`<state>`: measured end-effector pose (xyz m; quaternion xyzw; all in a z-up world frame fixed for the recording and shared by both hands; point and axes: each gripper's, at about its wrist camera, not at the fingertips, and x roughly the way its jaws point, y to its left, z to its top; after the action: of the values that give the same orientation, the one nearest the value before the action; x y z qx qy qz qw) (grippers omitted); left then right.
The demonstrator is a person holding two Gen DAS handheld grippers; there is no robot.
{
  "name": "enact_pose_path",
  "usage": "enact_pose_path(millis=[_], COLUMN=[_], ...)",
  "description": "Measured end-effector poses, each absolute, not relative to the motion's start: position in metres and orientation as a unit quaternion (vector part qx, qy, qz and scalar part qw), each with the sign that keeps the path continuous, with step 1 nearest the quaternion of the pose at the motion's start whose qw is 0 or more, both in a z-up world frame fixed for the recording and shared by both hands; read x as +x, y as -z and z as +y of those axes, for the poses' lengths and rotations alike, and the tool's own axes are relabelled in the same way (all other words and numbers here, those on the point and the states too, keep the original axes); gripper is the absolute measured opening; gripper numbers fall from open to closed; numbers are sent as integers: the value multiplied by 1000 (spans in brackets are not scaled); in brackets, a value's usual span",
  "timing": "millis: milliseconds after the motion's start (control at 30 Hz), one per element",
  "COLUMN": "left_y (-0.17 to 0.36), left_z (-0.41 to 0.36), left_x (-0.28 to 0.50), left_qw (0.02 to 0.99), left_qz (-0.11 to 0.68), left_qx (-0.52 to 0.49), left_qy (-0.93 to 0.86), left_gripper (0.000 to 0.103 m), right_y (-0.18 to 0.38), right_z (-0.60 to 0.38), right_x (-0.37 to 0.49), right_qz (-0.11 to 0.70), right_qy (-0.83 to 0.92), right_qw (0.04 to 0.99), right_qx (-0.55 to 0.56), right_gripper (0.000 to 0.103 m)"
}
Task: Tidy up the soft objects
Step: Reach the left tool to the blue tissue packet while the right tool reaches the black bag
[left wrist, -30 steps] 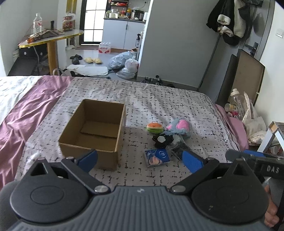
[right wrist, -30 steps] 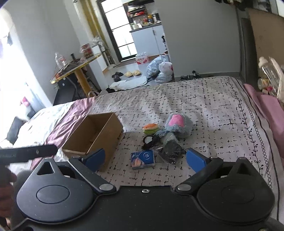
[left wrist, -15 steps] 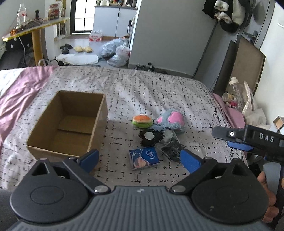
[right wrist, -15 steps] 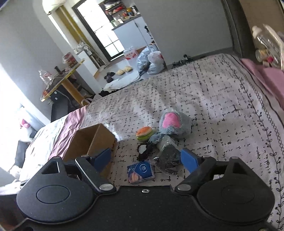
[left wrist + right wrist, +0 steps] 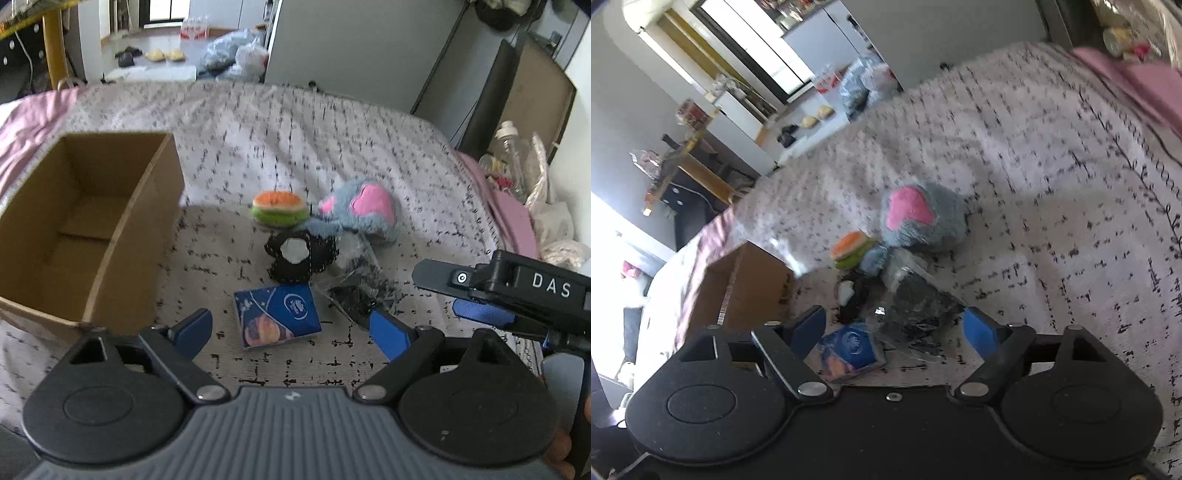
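An open cardboard box (image 5: 147, 229) stands on the bed at the left. Right of it lies a small pile: a burger plush (image 5: 279, 207), a blue and pink plush (image 5: 364, 208), a black soft piece with a white patch (image 5: 299, 258), a blue packet (image 5: 277, 315) and a clear bag of black stuff (image 5: 360, 288). My left gripper (image 5: 291, 330) hovers over the blue packet, its jaws closing, pads touching nothing. My right gripper (image 5: 894, 328) hangs over the clear bag (image 5: 916, 306), jaws also closing, with nothing gripped. It enters the left wrist view at the right (image 5: 439, 291).
The bed carries a white spread with black marks (image 5: 332, 140) and a pink sheet (image 5: 26, 122) at the left. A plastic bottle and bags (image 5: 517, 166) sit by the bed's right edge. Bags and slippers (image 5: 236, 59) lie on the floor beyond.
Both grippers have come down and forward toward the pile, which now looks larger. The right gripper has rolled, tilting its view, and has entered the left view. Both pairs of jaws have narrowed slightly.
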<state>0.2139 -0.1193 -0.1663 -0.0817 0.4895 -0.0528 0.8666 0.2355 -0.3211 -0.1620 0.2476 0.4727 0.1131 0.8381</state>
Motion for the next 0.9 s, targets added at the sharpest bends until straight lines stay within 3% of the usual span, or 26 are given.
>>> enact_pose_path(millis=[667,733,800,833,900], left_y=[242,243,246,246,245], left_z=[-127,-124,-122,-120,-120], left_x=[265,266,268,268,267], left_qw=[826,827,822,823,826], left_qz=[556,554,560,558,554], left_qx=[-82,-89,-97,-102,-102], left_qy=[40,34,33,33,32], left_gripper=[92,83,74,73,71], right_y=[218,222,228,229,227], right_z=[-312,-311,-311,-310,-307], right_x=[280,283,286,286,283], right_qz=[533,539,544,545,542], right_qy=[-109,-100,-103,-110,-116], right_qw=[800,800,795,793,795], right_qx=[253,243,248,251,246], right_gripper=[78,78,71,61,57])
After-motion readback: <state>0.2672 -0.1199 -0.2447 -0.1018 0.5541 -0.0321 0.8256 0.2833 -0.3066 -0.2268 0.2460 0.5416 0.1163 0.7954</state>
